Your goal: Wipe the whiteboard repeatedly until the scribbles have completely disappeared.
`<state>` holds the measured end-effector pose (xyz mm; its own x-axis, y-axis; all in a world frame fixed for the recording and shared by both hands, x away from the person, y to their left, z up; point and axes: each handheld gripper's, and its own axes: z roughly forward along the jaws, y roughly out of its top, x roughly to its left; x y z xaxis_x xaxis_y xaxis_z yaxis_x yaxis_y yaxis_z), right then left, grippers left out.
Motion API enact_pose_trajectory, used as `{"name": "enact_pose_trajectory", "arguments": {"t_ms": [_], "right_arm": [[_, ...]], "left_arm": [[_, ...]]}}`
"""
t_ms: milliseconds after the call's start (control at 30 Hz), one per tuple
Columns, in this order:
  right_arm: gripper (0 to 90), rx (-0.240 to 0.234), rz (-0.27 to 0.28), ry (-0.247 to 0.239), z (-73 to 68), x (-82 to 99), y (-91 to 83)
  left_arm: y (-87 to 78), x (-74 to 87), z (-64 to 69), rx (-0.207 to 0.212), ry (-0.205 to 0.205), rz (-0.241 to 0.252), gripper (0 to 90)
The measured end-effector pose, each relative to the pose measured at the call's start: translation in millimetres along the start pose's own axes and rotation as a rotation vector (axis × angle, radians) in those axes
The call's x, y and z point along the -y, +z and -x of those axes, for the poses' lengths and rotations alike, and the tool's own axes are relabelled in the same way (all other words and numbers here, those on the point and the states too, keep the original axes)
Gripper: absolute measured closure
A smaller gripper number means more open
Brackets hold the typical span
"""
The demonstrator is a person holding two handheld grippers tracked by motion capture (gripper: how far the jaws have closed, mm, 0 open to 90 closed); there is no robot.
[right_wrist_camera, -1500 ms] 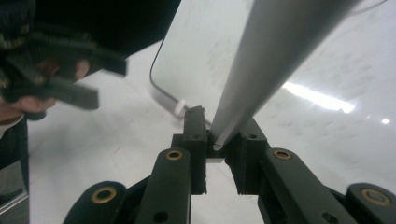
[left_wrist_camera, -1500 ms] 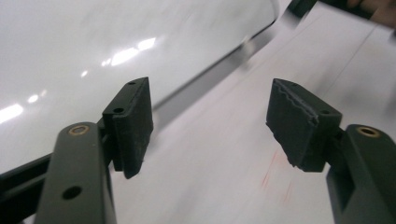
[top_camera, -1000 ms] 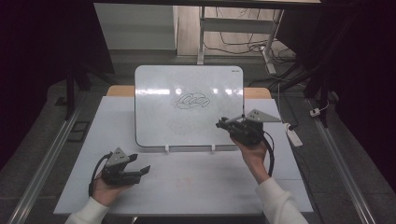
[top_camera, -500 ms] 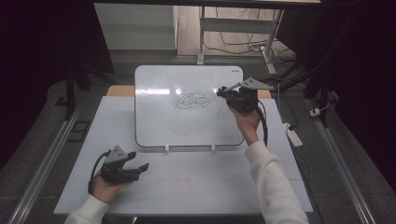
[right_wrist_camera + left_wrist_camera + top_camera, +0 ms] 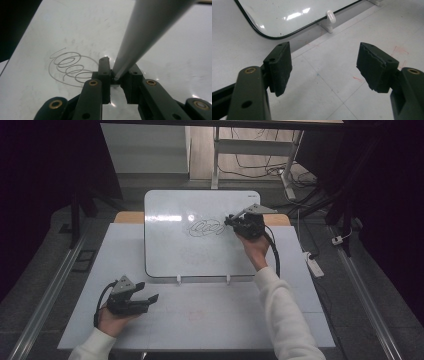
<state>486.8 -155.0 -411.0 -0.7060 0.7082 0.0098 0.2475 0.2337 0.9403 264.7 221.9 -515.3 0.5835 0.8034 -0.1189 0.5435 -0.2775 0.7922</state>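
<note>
Whiteboard work at a table, seen from above and along both grippers. The right gripper (image 5: 231,220) has its jaws clamped on the narrow end of a pale grey, smooth, tapering rod (image 5: 145,32), probably a marker, though its kind cannot be told. The rod rises from the jaws toward the camera, above the glossy white rounded-corner whiteboard (image 5: 200,255) and just beside the thin grey looped scribble (image 5: 206,227) on it. The left gripper (image 5: 147,292) rests low on the white tabletop (image 5: 210,320), well apart from the board's marks, with its jaws wide apart and nothing between them.

Handling, as judged:
- The rod looks light and stiff.
- Its surface looks slick, so it may pivot or slide between the pads under sideways load.
- A hold close to the working end, as here, should give the firmest control.
- The board looks rigid but free to shift if pushed hard.
</note>
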Motion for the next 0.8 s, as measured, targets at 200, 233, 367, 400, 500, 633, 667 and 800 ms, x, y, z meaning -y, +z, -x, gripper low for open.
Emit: {"name": "enact_pose_trajectory", "arguments": {"t_ms": [200, 233, 367, 400, 500, 633, 667, 800], "right_arm": [[77.1, -0.054, -0.053, -0.089, -20.8, 13.2, 6.0], [77.1, -0.024, -0.034, -0.065, -14.1, 11.1, 3.3], [77.1, -0.005, -0.013, -0.021, -11.1, 12.4, 0.4], [77.1, -0.032, -0.034, -0.048, -16.7, 15.0, 2.4], [77.2, -0.039, -0.057, -0.116, -24.7, 18.5, 2.9], [77.2, 0.030, 0.010, -0.023, -8.4, 14.8, -2.8], [77.2, 0.030, 0.010, -0.023, -8.4, 14.8, -2.8], [77.2, -0.046, -0.020, -0.066, -27.5, 24.1, 5.2]], "left_arm": [[-0.5, 0.2, 1.4, -0.003, 0.004, 0.001, 28.6], [-0.3, 0.2, 1.6, -0.004, 0.004, 0.000, 28.6], [0.9, 0.0, 2.5, -0.002, 0.010, -0.004, 28.6], [1.2, 0.0, 2.2, -0.002, 0.008, -0.005, 28.7], [1.7, 0.1, 1.5, -0.001, 0.005, -0.007, 28.6], [0.6, 0.2, 2.4, -0.003, 0.008, -0.002, 28.6], [0.6, 0.2, 2.4, -0.003, 0.008, -0.002, 28.7], [2.0, 0.2, 1.0, 0.000, 0.004, -0.007, 28.6]]}}
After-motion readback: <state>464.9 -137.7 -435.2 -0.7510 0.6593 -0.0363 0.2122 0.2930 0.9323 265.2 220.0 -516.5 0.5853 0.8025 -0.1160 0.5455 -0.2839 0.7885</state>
